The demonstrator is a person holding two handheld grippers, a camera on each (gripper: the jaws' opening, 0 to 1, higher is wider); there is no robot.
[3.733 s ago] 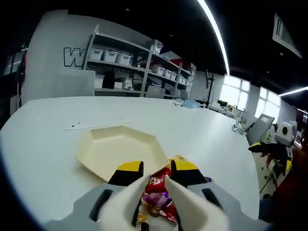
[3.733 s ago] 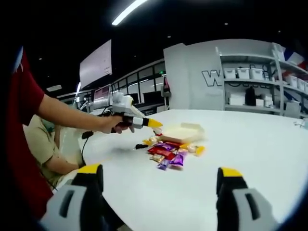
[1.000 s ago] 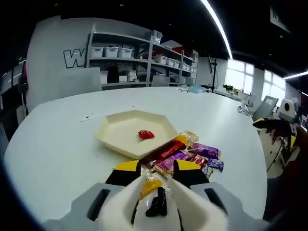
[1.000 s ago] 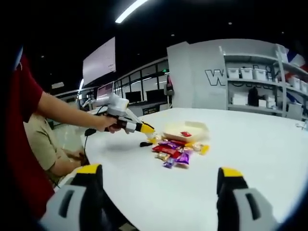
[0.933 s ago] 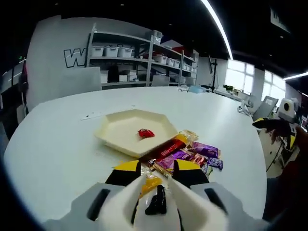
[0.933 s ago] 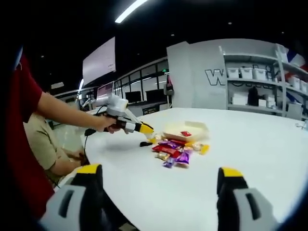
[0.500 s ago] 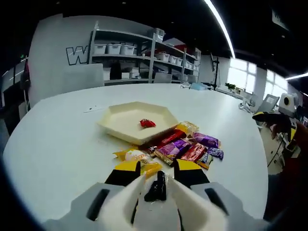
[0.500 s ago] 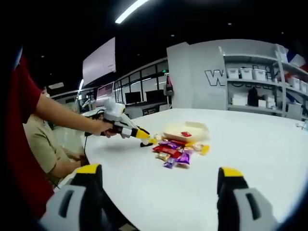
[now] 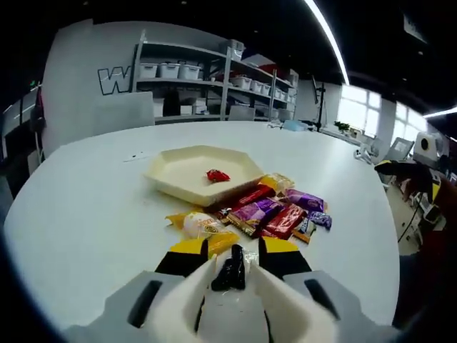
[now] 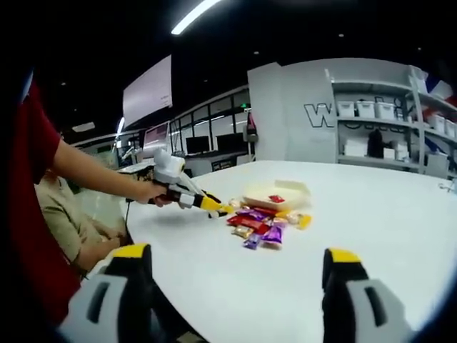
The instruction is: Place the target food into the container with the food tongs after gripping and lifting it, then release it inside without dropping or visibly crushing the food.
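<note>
A cream hexagonal tray point(image 9: 175, 180) holds one red wrapped candy point(image 9: 217, 175). In front of it lies a pile of wrapped candies point(image 9: 275, 214), and a yellow-and-white candy point(image 9: 200, 225) sits at the near side. My left gripper point(image 9: 234, 246) is shut on cream food tongs point(image 9: 187, 296), whose arms spread just short of the pile. A small black piece point(image 9: 230, 271) lies on the table between the tong tips. The right gripper view shows the left gripper point(image 10: 214, 207) low beside the candies point(image 10: 257, 225) and the tray point(image 10: 275, 193). My right gripper point(image 10: 235, 257) is open, far from them.
The large white round table point(image 9: 78, 214) has bare room on all sides of the tray. A person's arm point(image 10: 93, 175) reaches in from the left of the right gripper view. Shelves with bins point(image 9: 186, 78) stand behind the table.
The red candy once held in the tongs now lies in the tray. My left gripper has drawn back from the tray to the near side of the pile. The right gripper has stayed still.
</note>
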